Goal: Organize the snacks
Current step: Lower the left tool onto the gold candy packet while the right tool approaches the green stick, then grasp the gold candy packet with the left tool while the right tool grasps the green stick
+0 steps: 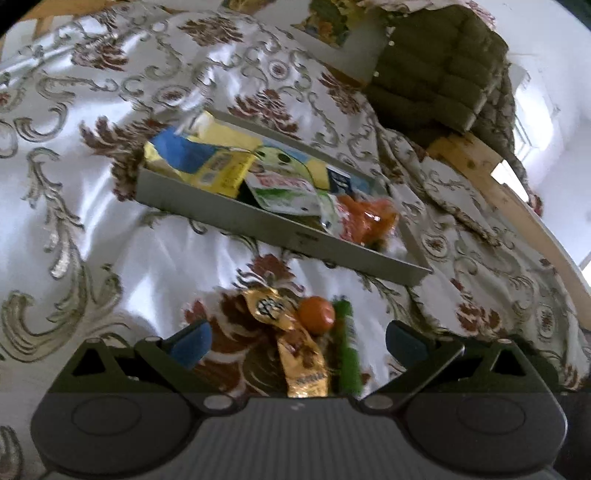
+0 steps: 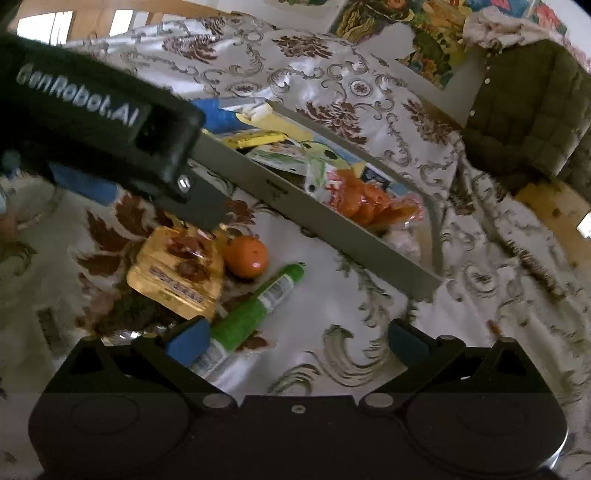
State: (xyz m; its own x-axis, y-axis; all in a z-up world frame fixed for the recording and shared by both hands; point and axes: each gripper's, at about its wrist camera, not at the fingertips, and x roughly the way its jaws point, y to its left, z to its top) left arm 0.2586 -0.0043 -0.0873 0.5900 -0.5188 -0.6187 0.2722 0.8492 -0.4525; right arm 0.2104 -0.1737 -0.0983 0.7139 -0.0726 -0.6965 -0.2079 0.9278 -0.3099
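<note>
A grey tray [image 1: 280,229] on the patterned cloth holds yellow, white-green and orange snack packs [image 1: 365,218]. In front of it lie a gold snack packet [image 1: 299,358], an orange fruit [image 1: 316,315] and a green tube-shaped pack [image 1: 347,347]. My left gripper [image 1: 297,345] is open just above these three, empty. In the right wrist view the tray [image 2: 332,218], gold packet [image 2: 177,273], orange fruit [image 2: 245,256] and green tube [image 2: 251,314] show. My right gripper [image 2: 295,341] is open and empty, its left pad [image 2: 188,341] beside the tube.
The left gripper's body [image 2: 92,122] crosses the upper left of the right wrist view. An olive padded jacket [image 1: 443,74] hangs on a wooden chair [image 1: 495,177] at the right. A floral cloth [image 2: 406,22] lies at the back.
</note>
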